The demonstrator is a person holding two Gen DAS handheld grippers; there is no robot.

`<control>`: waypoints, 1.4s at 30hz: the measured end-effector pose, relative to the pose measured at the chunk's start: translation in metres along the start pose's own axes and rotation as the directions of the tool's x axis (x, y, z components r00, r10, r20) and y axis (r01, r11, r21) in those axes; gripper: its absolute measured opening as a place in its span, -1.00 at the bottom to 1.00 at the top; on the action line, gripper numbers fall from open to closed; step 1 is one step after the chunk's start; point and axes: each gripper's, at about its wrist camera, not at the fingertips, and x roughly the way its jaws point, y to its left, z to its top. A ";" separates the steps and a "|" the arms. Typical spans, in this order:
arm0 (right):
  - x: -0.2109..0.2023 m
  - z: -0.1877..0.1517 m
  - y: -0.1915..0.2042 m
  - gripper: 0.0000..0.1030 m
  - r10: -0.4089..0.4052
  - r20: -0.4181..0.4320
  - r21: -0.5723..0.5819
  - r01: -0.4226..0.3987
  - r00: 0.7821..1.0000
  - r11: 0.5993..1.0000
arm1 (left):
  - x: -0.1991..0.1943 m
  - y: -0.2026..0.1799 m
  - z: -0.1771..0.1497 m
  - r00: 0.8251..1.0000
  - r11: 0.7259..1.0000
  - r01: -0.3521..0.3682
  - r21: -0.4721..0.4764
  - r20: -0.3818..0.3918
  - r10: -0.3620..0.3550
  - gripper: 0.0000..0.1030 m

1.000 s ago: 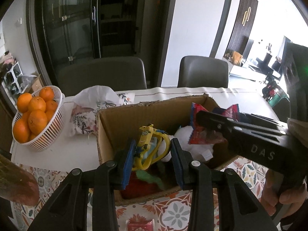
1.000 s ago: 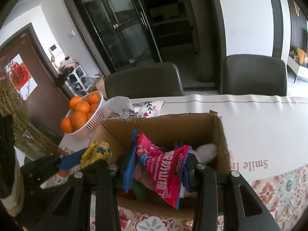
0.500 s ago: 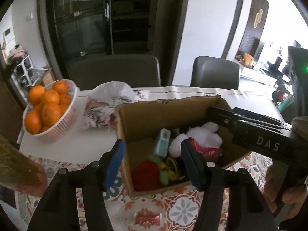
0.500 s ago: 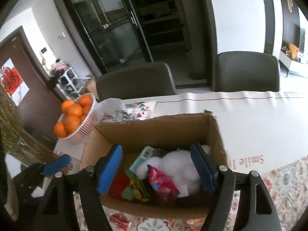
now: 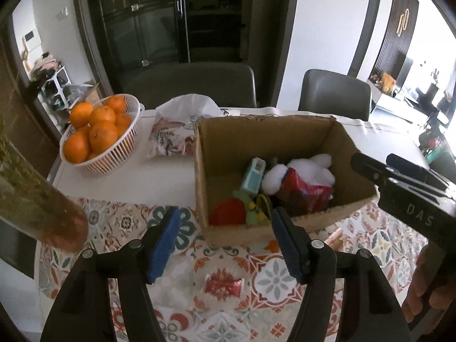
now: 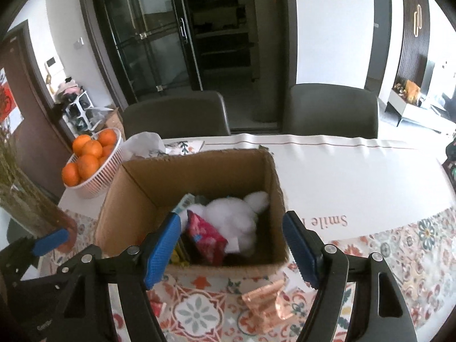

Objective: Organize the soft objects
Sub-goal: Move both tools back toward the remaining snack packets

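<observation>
Cardboard box (image 5: 273, 182) taken as landmark, standing on the worktop (image 5: 159, 176). To its left, a basket of oranges (image 5: 99, 136) and a crumpled floral bag (image 5: 182, 125) are noted, untouched. Left gripper (image 5: 225, 242) is seen before the box's near-left corner, jaws wide and empty; a second ago a yellow toy was clamped between them above the box, and that yellow toy (image 5: 262, 202) is now seen lying inside, against the near wall beside a red plush (image 5: 228, 213). Right gripper (image 6: 232, 249) is held over the box's near wall, jaws likewise wide and empty; the red snack packet (image 6: 205, 236) pinched there a second ago is now resting inside the box, propped against the white plush (image 6: 233, 219). Both grippers have since been drawn back from the box mouth. Two items are thus judged delivered at once. Loose pieces are recorded on the patterned cloth in front of the box: a small red wrapper (image 5: 223, 285) ahead of the left gripper and a copper foil wrapper (image 6: 268, 299) ahead of the right gripper. These are judged the likely next pickups; the task is not finished.
</observation>
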 end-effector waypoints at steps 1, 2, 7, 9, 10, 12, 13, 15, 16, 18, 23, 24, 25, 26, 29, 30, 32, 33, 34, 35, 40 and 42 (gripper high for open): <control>-0.004 -0.004 -0.001 0.45 0.000 0.002 -0.001 0.000 1.000 1.000 | -0.002 0.000 -0.004 1.000 1.000 0.003 -0.006 0.003 -0.003 0.33; -0.007 -0.008 -0.002 0.45 0.001 0.006 0.002 -0.001 1.000 1.000 | -0.004 -0.001 -0.008 1.000 1.000 0.013 -0.009 0.004 -0.013 0.34; -0.022 -0.033 -0.007 0.60 -0.018 0.041 0.001 0.018 0.999 1.000 | -0.011 -0.009 -0.031 1.000 1.000 0.018 -0.001 0.021 -0.018 0.39; -0.025 -0.040 -0.007 0.60 -0.023 0.048 0.003 0.023 0.999 1.000 | -0.013 -0.010 -0.040 0.999 1.000 0.028 0.006 0.028 -0.028 0.44; -0.026 -0.045 -0.007 0.60 -0.025 0.051 0.004 0.025 0.998 1.000 | -0.013 -0.011 -0.046 0.999 1.000 0.025 0.010 0.031 -0.025 0.44; -0.029 -0.054 -0.008 0.61 -0.035 0.051 0.009 0.035 0.998 0.999 | -0.013 -0.012 -0.054 0.999 1.000 0.018 0.012 0.034 -0.019 0.48; -0.030 -0.058 -0.009 0.63 -0.037 0.053 0.015 0.037 0.998 0.999 | -0.013 -0.012 -0.058 0.999 1.000 0.023 0.009 0.029 -0.023 0.51; -0.033 -0.065 -0.012 0.65 -0.034 0.062 0.042 0.031 0.998 0.999 | -0.013 -0.011 -0.065 0.999 0.999 0.032 0.000 0.026 -0.032 0.60; -0.035 -0.068 -0.012 0.67 -0.031 0.067 0.048 0.028 0.997 0.998 | -0.013 -0.011 -0.069 0.999 1.000 0.030 0.004 0.032 -0.030 0.60; -0.037 -0.075 -0.014 0.70 -0.044 0.080 0.054 0.040 0.996 0.998 | -0.015 -0.012 -0.076 0.999 1.000 0.022 0.013 0.049 -0.022 0.65; -0.041 -0.096 -0.013 0.77 -0.060 0.115 0.032 0.056 0.992 0.998 | -0.020 -0.015 -0.095 0.995 0.999 0.002 0.039 0.098 -0.005 0.77; -0.041 -0.100 -0.012 0.77 -0.066 0.119 0.018 0.064 0.991 0.998 | -0.022 -0.016 -0.099 0.993 0.999 -0.013 0.048 0.115 0.007 0.79; -0.040 -0.103 -0.011 0.77 -0.067 0.120 0.009 0.067 0.990 0.998 | -0.023 -0.016 -0.103 0.992 0.998 -0.021 0.053 0.129 0.014 0.79; -0.040 -0.106 -0.011 0.77 -0.069 0.125 0.003 0.069 0.990 0.998 | -0.025 -0.016 -0.107 0.989 0.998 -0.029 0.054 0.145 0.021 0.82; -0.041 -0.115 -0.010 0.77 -0.079 0.136 -0.006 0.081 0.988 0.997 | -0.029 -0.016 -0.119 0.980 0.997 -0.057 0.056 0.192 0.046 0.85; -0.041 -0.120 -0.009 0.77 -0.088 0.140 -0.008 0.090 0.986 0.996 | -0.029 -0.015 -0.124 0.977 0.996 -0.065 0.057 0.205 0.052 0.85; -0.041 -0.126 -0.009 0.77 -0.089 0.148 -0.010 0.091 0.985 0.996 | -0.030 -0.014 -0.131 0.972 0.995 -0.084 0.048 0.224 0.071 0.85; -0.041 -0.129 -0.009 0.77 -0.091 0.151 -0.013 0.094 0.984 0.995 | -0.030 -0.013 -0.134 0.971 0.996 -0.081 0.038 0.228 0.070 0.85; -0.039 -0.132 -0.009 0.77 -0.097 0.153 -0.018 0.101 0.983 0.995 | -0.029 -0.013 -0.137 0.971 0.996 -0.078 0.033 0.230 0.068 0.85; -0.039 -0.135 -0.009 0.77 -0.101 0.155 -0.024 0.106 0.983 0.994 | -0.029 -0.013 -0.139 0.970 0.996 -0.084 0.033 0.232 0.074 0.85; -0.030 -0.150 -0.011 0.77 -0.108 0.153 -0.076 0.121 0.982 0.990 | -0.023 -0.016 -0.157 0.966 0.992 -0.115 0.046 0.240 0.101 0.86; -0.026 -0.155 -0.012 0.77 -0.122 0.152 -0.098 0.138 0.981 0.986 | -0.018 -0.017 -0.165 0.967 0.992 -0.117 0.044 0.233 0.104 0.86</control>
